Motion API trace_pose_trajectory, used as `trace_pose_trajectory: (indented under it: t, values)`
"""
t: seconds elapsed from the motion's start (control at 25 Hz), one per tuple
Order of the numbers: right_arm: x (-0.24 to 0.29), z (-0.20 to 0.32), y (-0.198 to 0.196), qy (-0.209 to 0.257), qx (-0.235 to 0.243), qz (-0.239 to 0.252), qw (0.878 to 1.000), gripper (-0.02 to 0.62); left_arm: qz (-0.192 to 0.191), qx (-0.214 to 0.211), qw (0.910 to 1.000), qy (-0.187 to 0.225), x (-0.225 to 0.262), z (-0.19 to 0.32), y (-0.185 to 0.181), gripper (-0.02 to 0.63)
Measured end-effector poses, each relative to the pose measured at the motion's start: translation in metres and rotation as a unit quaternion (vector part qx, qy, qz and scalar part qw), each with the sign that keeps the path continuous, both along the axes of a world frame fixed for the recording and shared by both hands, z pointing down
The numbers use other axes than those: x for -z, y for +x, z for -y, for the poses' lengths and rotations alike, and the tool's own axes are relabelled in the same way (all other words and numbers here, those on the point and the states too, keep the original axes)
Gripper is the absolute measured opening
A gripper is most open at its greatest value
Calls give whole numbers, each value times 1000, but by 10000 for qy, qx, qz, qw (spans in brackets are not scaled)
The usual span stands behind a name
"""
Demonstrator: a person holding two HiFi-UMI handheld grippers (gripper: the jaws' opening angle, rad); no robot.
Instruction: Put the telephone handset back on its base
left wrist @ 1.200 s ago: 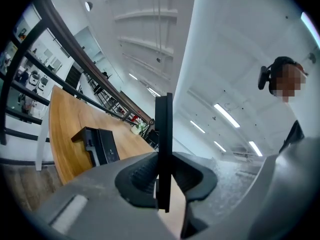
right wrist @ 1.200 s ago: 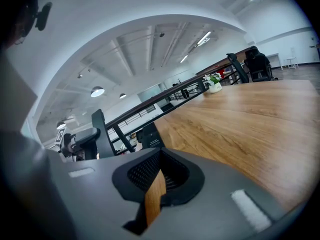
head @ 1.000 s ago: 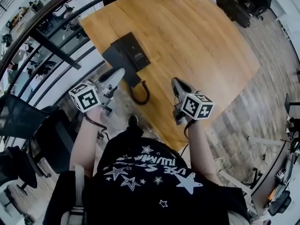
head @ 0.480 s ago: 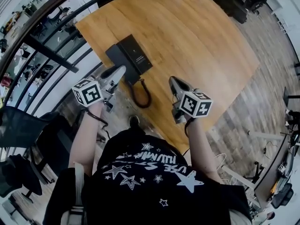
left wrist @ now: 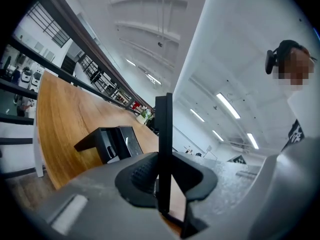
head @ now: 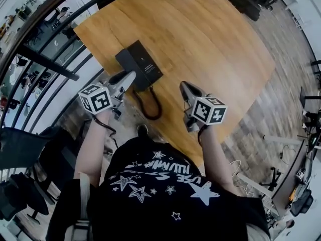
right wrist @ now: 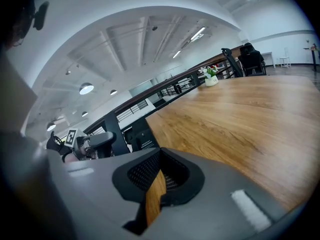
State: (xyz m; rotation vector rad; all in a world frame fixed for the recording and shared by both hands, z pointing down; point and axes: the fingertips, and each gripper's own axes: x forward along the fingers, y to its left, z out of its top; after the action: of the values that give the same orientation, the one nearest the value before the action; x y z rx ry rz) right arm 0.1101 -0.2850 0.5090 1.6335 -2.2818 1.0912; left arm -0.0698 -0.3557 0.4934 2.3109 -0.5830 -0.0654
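Gripping what reads as the handset (left wrist: 163, 134) in the left gripper (head: 129, 78): pinched edge-on as a thin black slab between the jaws, long axis upright, poking well above the pads, with a sliver of wood colour along its right flank. Judged to be the handset from the coiled cord (head: 149, 107), looping down past the worktop's near edge and back up toward those jaws. Looking along the left jaws, finds the base (left wrist: 107, 141) ahead and off to the left, low on the worktop (head: 210, 44), near the handset but apart from it, its recess seeming empty. Seen from the head view, sits just beyond the left jaws' tips, close to the near left corner, long side running away and slightly leftward. Calls, most likely, for carrying the handset forward and left, then tipping its long axis down flat to match the cradle. Leaves the right gripper (head: 184, 88) farther off, to the right of the base and clear of it, jaws almost together with only a narrow slit of wood between them, holding nothing. Favours the left side for the move, being the nearer one and the one carrying the handset.
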Motion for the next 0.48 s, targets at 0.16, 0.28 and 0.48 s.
trace_pose_trajectory:
  t: [0.16, 0.28, 0.48]
  values:
    - [0, 10, -4, -54, 52, -32, 10000, 0, 17, -35, 10000, -60, -8, 7, 2, 83]
    - [-2, 11, -3, -90, 71, -32, 9999, 0, -4, -54, 10000, -60, -14, 5, 5, 83]
    - [-6, 12, -4, -152, 99, -12, 9998, 0, -29, -63, 10000, -32, -19, 4, 5, 83]
